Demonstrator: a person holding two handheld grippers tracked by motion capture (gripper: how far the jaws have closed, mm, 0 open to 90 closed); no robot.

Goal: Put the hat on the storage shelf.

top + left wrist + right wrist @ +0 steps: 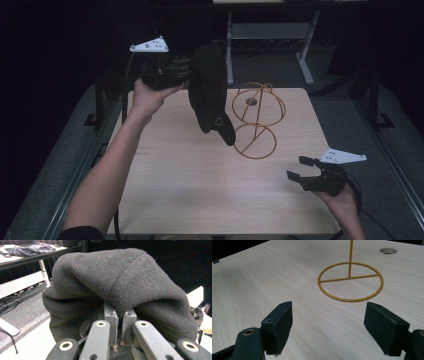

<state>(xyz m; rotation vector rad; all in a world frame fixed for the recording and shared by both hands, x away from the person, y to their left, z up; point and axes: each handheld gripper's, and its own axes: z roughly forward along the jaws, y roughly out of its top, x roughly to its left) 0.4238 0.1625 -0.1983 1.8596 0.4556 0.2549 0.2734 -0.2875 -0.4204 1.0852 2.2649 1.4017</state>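
Right gripper low over near right corner of tabletop, jaws wide apart, nothing between them. Beyond it, gold wire stand upright on tabletop, round base ring flat on wood, wire sphere on top. Left gripper raised above far left side, jaws closed tight on fold of black cap; cap hangs down from gripper, just beside wire stand.
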